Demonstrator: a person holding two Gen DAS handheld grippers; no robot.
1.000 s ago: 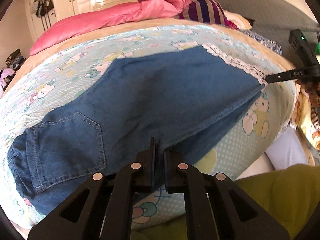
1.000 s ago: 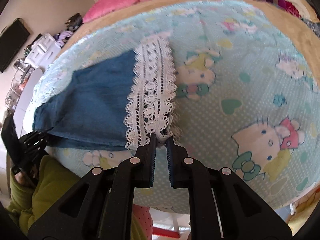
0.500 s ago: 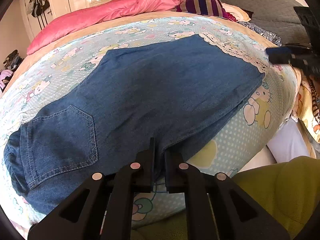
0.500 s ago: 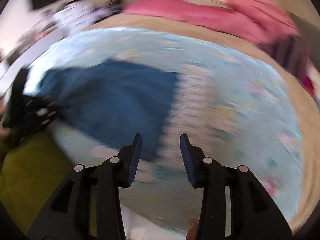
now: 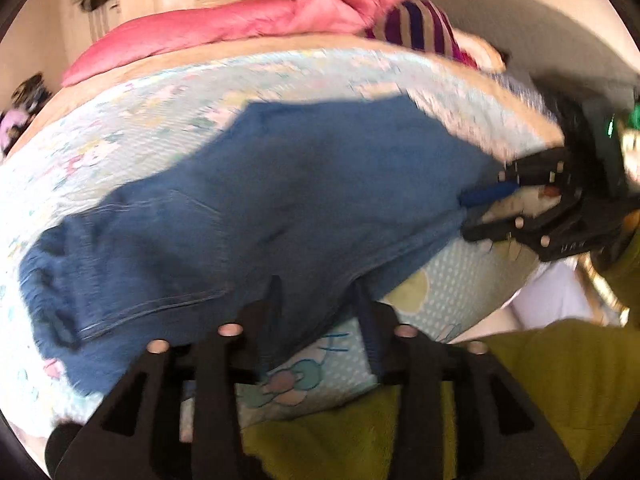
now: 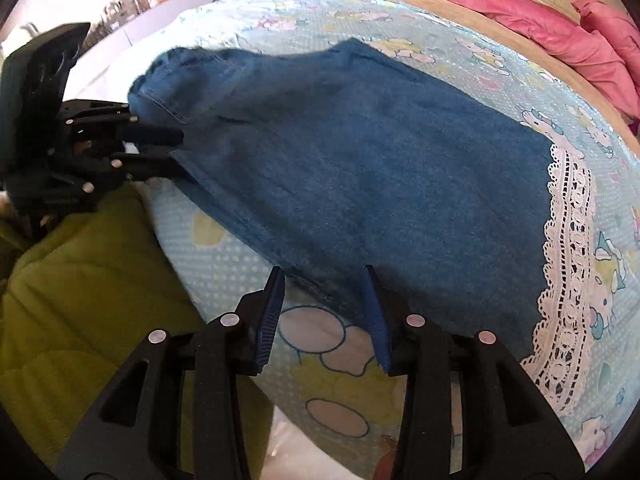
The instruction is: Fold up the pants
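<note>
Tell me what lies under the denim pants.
The denim pants lie flat on a light blue cartoon-print bedsheet, with their lace hem resting on it too. The sheet beneath the denim is hidden.

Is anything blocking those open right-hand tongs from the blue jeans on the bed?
Nothing visible does. The right tongs sit open at the near edge of the blue denim pants, with only bare cartoon-print sheet beside them.

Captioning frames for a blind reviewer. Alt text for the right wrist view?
Blue denim pants lie flat on a cartoon-print sheet, white lace hem at right. The open right gripper hovers at the pants' near edge. At left, the left gripper, also open, sits by the waistband.
</note>
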